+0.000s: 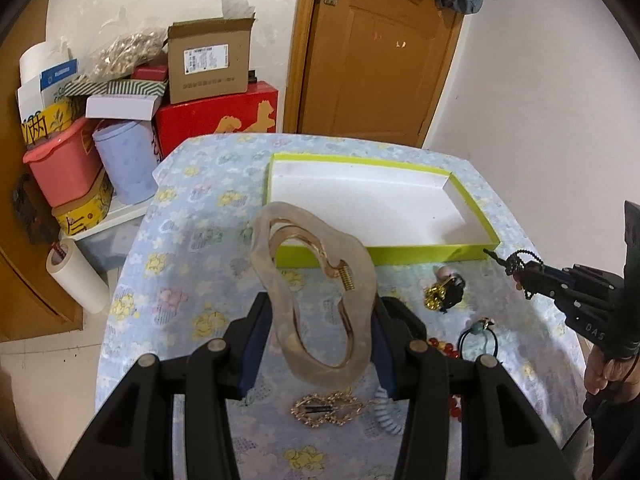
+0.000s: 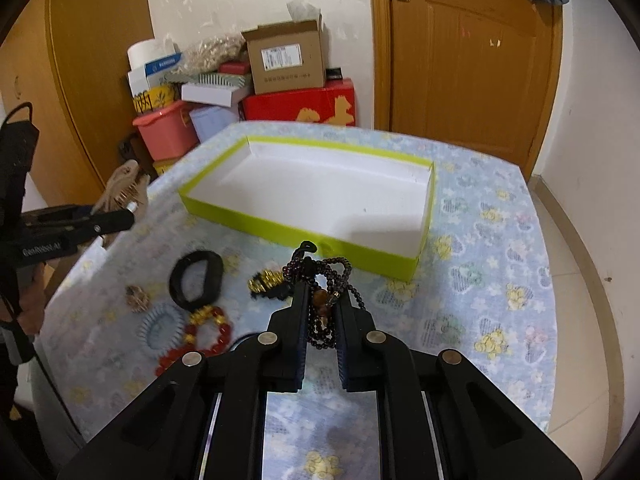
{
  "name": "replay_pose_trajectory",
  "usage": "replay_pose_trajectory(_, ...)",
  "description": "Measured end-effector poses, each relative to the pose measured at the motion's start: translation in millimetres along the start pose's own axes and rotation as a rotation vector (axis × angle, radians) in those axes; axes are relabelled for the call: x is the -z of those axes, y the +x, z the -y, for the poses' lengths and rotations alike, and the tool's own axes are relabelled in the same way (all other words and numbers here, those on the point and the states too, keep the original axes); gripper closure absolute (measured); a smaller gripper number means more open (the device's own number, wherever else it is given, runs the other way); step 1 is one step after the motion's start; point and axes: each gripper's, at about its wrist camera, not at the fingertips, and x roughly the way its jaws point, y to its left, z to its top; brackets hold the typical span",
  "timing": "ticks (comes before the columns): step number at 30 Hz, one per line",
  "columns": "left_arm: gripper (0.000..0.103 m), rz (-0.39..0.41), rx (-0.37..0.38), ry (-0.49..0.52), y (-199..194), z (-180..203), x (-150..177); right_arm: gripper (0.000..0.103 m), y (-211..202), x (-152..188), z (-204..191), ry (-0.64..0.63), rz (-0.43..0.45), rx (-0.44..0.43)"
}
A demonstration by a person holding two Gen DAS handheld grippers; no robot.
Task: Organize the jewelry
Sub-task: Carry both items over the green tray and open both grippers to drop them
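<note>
My left gripper (image 1: 320, 304) is shut on a large translucent beige hair claw clip (image 1: 316, 292), held above the table in front of the lime-green box (image 1: 420, 254) with a white inside. The clip also shows in the right wrist view (image 2: 124, 190). My right gripper (image 2: 323, 292) is shut on a dark beaded necklace (image 2: 328, 280), just short of the box's near wall (image 2: 360, 256). On the floral cloth lie a gold hair clip (image 1: 326, 410), a red bead bracelet (image 2: 208, 328), a black hair band (image 2: 196, 276), a gold-black clip (image 2: 266, 282) and a spiral hair tie (image 2: 162, 326).
The table (image 2: 500, 280) has a floral cloth. Behind it stand stacked boxes (image 1: 208, 64), a pink bin (image 1: 64, 160) and a purple bin (image 1: 126, 164). A brown door (image 1: 380, 48) is at the back. A paper roll (image 1: 76, 280) stands left of the table.
</note>
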Motion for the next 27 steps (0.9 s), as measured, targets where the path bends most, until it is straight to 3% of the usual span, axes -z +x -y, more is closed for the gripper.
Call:
replay_pose_trajectory(10, 0.054, 0.002, 0.023, 0.048, 21.6, 11.8, -36.2, 0.091, 18.2, -31.8, 11.6, 0.043, 0.011, -0.003)
replay_pose_trajectory(20, 0.054, -0.053, 0.015, 0.078, 93.0, 11.7, -84.1, 0.091, 80.0, -64.4, 51.3, 0.113, -0.047, 0.019)
replay_pose_trajectory(27, 0.054, -0.090, -0.028, 0.082, 132.8, 9.1, -97.7, 0.091, 112.4, -74.3, 67.6, 0.118, -0.081, 0.047)
